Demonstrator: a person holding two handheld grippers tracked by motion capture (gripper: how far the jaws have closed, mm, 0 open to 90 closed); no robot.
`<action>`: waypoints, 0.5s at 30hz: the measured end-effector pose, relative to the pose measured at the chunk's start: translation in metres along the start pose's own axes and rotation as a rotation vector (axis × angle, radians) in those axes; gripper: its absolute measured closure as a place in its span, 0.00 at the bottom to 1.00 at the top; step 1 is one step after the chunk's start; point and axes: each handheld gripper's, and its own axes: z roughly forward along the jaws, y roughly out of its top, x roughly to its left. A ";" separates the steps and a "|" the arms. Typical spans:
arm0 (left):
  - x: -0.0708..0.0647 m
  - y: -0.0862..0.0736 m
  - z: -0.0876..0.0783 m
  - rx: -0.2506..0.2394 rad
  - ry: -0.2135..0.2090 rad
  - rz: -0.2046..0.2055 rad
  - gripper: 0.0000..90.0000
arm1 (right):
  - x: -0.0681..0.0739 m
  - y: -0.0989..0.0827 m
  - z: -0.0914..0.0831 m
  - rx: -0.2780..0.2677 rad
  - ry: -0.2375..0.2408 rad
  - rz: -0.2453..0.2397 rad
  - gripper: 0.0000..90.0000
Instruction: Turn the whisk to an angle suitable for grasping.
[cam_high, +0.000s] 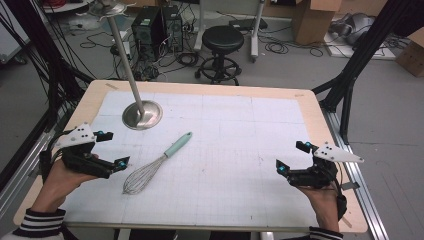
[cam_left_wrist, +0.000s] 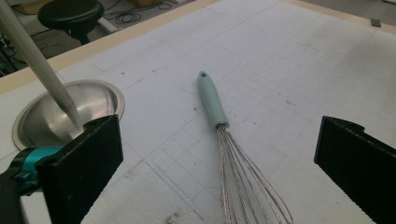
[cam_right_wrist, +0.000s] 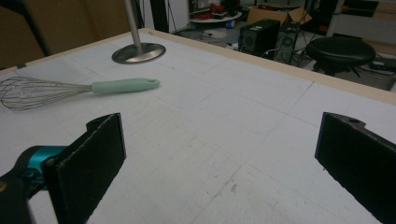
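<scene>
Both tongs gape empty; the left tongs (cam_high: 114, 149) face the light whisk (cam_high: 154, 165), best gripped by its stiff mint handle (cam_left_wrist: 211, 99), not the springy wires.

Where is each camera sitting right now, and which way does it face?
High view: above the person's side, looking forward and down at the table; both hands, left gripper and right gripper show.
Left gripper view: on the left gripper, facing the whisk; open jaws.
Right gripper view: on the right gripper, looking across the table; open jaws.
All share the whisk and metal stand.
</scene>
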 end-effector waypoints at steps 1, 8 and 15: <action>0.000 0.002 0.001 0.002 0.001 -0.001 0.02 | 0.000 0.000 0.000 -0.003 0.000 -0.003 0.01; -0.002 0.019 0.011 0.050 -0.009 0.021 0.02 | 0.000 0.000 -0.003 -0.007 -0.005 -0.004 0.01; -0.004 0.032 0.024 0.101 -0.032 0.041 0.02 | 0.001 0.002 -0.002 -0.009 0.001 -0.005 0.01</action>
